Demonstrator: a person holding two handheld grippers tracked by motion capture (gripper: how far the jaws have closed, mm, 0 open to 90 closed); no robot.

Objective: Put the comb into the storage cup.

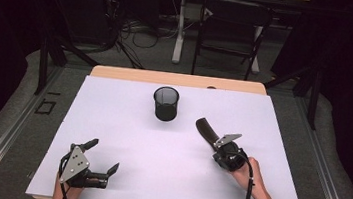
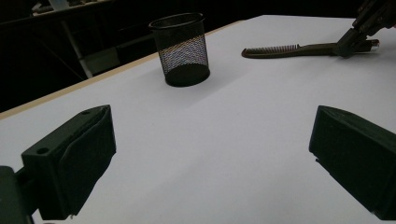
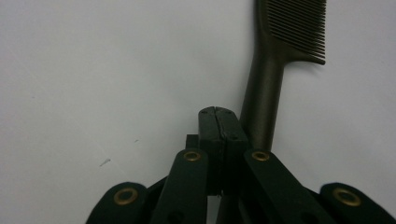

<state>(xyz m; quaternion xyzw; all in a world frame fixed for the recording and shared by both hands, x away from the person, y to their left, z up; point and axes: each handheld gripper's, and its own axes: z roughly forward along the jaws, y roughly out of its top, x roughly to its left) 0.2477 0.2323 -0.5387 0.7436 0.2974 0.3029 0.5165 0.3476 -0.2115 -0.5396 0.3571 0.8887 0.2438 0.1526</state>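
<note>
Gripping the comb (image 1: 206,131) handle, your right gripper (image 3: 218,116) is clamping tight; the mesh cup (image 1: 165,103) at eleven o'clock is waiting empty, left gripper (image 1: 102,156) gaping idle.

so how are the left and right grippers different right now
The left gripper has its jaws spread wide with nothing between them; the right gripper has its jaws shut, pressed together beside the comb handle. The left rests near the table's front edge; the right reaches farther in, toward the mesh cup. Both are black and hand-held.
</note>
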